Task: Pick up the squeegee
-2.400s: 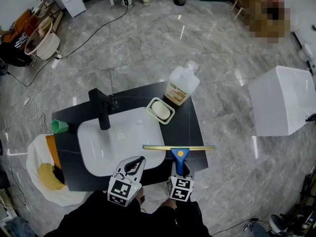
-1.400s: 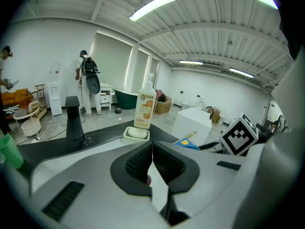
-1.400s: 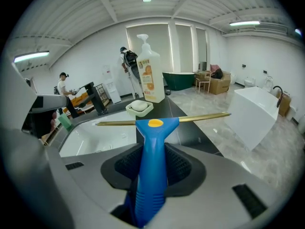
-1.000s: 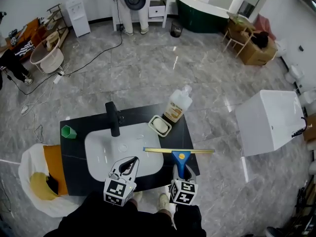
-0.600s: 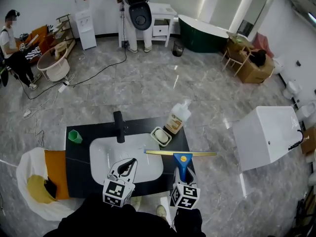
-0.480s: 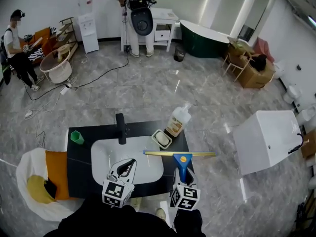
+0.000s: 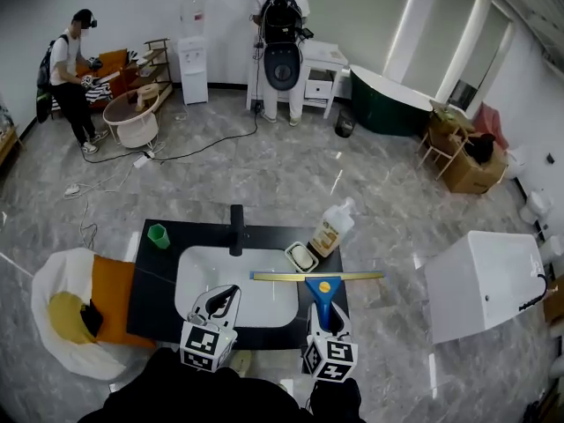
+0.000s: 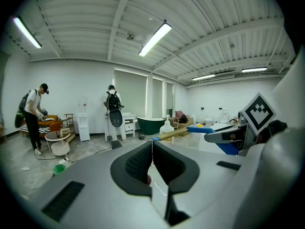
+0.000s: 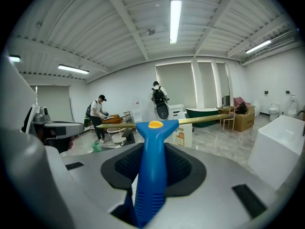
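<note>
Both hands have come up together, and the squeegee (image 7: 318, 278) has come up with them. A moment ago its brass blade was low, close to the front edge of the black counter (image 7: 148, 276). Now it hangs in the air above the counter, in front of the person, with the blade level and across the near corner of the sink (image 7: 211, 271). The whole washstand also looks farther below than before.

The right gripper (image 7: 322, 317) is clamped on the blue handle of the squeegee; in the right gripper view the handle stands straight up between the two pads. The left gripper (image 7: 222, 300) carries nothing, and its jaws are pressed together.

I think the pick-up is as good as done, because the tool touches nothing but the gripper.

I count:
- one squeegee and two grippers
- one sink with one black faucet (image 7: 236, 229)
- one green cup (image 7: 158, 234)
- one soap dish (image 7: 301, 256)
- one pump bottle (image 7: 333, 229)
- two other people at the far wall, one at the left (image 7: 72, 69) and one with a backpack (image 7: 282, 33)
</note>
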Motion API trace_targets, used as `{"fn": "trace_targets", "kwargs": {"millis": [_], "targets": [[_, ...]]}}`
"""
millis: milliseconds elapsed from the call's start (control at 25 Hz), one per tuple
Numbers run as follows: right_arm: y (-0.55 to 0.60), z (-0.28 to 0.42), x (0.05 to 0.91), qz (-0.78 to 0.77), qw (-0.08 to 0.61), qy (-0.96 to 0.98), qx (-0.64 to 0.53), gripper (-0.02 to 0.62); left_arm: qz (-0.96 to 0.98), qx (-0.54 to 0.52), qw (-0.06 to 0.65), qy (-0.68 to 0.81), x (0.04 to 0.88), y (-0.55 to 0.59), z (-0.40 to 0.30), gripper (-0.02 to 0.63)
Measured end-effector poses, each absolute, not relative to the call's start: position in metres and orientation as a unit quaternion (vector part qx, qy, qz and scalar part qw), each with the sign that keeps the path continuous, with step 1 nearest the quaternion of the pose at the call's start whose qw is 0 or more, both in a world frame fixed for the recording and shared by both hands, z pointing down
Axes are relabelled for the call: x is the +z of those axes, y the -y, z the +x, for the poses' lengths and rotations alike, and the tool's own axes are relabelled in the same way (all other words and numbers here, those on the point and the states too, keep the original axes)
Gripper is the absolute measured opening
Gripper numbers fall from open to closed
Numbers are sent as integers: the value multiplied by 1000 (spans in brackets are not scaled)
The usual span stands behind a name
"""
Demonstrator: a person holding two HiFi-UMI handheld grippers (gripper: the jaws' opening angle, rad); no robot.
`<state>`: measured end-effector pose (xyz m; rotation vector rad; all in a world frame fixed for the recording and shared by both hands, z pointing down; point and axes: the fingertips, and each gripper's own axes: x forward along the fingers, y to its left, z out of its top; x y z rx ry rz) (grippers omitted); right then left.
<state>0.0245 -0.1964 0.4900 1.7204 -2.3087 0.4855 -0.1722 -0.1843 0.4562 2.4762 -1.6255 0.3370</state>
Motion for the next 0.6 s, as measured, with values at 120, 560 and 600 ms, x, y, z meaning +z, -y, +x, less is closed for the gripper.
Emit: {"fn": "trace_targets", "kwargs": {"millis": [120, 560, 600], "targets": [[187, 17, 486, 565, 107, 802, 161, 146, 811, 109, 78, 569, 450, 167, -181, 25], [135, -5, 485, 487, 110, 853, 154, 147, 757, 105, 84, 639, 453, 86, -194, 25], [130, -6, 485, 481, 112, 856, 152, 147, 752, 104, 85, 645, 453, 79, -194, 25]]}}
